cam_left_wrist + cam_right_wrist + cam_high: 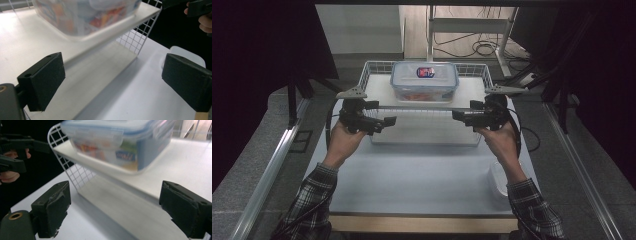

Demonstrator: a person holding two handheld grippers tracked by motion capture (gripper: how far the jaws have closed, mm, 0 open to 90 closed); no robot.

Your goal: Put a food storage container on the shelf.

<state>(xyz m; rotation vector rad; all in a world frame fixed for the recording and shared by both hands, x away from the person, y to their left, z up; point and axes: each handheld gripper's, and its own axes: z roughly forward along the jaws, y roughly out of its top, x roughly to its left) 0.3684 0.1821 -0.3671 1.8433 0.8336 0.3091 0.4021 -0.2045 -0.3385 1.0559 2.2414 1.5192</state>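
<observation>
A: Dark room, pale smooth bench (412,175). Where's the box?

B: The lidded plastic box (424,80) sits at twelve o'clock on a white wire shelf (377,67).

A: How will it handle?

B: Stiff, slick, probably fairly heavy since it's packed. Grip both short ends. Left claw (379,123) and right claw (462,116) are both spread, holding nothing.

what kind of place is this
Probably a lab or recording workspace, not a home: a person works two handheld grippers, left gripper and right gripper, at a bare white table, with cables on the floor behind.
</observation>
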